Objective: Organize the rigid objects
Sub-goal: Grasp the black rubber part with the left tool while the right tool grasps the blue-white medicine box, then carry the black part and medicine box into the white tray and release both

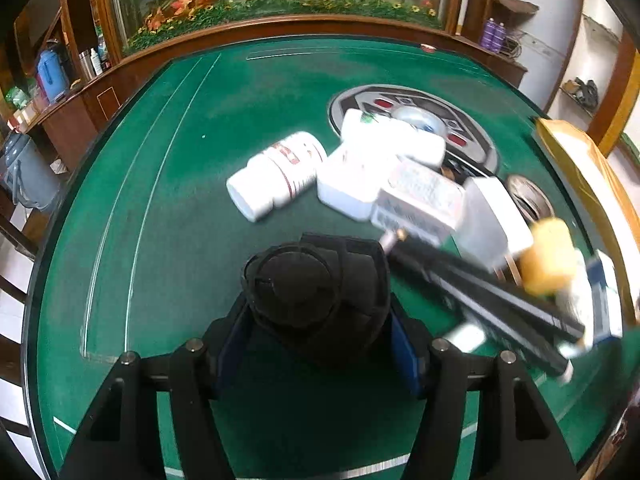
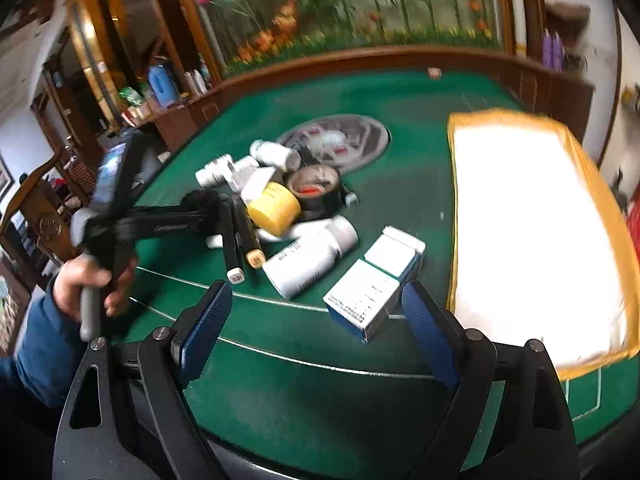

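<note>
The big green table holds everything. A yellow tray with a white inside sits at three o'clock. A pile of white bottles, boxes and tape rolls lies in the middle. The left gripper squeezes a round black thing between its pads, at six o'clock from the pile. The right gripper is wide open, holding nothing.

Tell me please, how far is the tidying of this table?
Done: nothing visibly; the yellow-rimmed tray looks bare, though glare hides detail. In hand: left tongs grip a black round object; right tongs open, empty. Left: the pile of bottles, boxes, tape and markers.
</note>
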Demonstrator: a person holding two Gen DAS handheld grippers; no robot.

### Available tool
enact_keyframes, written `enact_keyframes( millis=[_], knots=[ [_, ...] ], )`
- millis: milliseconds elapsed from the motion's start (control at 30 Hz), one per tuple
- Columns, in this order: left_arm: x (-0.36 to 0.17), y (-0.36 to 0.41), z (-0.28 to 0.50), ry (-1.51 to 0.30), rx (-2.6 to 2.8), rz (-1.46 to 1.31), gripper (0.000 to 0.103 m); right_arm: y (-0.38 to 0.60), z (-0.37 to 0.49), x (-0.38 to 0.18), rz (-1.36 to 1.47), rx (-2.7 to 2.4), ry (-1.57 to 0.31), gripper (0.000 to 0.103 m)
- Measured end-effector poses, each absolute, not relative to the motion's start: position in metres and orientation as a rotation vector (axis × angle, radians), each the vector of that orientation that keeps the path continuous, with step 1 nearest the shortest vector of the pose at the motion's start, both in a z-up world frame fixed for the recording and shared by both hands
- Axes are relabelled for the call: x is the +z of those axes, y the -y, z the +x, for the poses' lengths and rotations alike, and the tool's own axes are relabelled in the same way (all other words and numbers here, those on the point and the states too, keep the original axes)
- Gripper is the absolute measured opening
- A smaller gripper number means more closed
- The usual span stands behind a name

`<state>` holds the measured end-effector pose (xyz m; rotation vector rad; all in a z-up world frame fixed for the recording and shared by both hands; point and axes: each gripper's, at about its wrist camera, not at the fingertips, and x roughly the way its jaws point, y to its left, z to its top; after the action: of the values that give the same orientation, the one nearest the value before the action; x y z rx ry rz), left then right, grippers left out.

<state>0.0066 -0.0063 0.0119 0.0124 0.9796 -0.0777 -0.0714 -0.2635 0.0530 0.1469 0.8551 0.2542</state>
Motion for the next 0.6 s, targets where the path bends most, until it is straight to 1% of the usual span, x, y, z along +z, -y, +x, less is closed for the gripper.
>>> enact_keyframes(
  millis=[100,133,167,300,433,500,600],
  knots=[
    [0.012,0.006,-0.002,-0.965,-0.077,0.016,0.064,0.267,-0.063,0.047,0.177,0.21,-0.889,0.087],
    [0.012,0.007,-0.002,-0.961,-0.075,0.019,0.064,0.269,-0.059,0.045,0.198,0.206,-0.899,0.082],
    [0.012,0.008,-0.002,-0.958,-0.073,0.021,0.064,0.271,-0.055,0.043,0.2,0.183,-0.921,0.074],
    [0.012,0.01,0.0,-0.949,-0.078,0.022,0.064,0.277,-0.038,0.034,0.222,0.101,-0.97,0.073],
    [0.011,0.014,0.001,-0.941,-0.089,0.028,0.064,0.267,-0.025,0.033,0.167,0.07,-0.994,0.073],
    [0.011,0.014,-0.001,-0.939,-0.097,0.031,0.064,0.263,-0.017,0.024,0.135,0.06,-1.044,0.073],
    [0.012,0.013,-0.005,-0.939,-0.108,0.029,0.064,0.258,-0.019,0.017,0.09,0.077,-1.054,0.067]
  ],
)
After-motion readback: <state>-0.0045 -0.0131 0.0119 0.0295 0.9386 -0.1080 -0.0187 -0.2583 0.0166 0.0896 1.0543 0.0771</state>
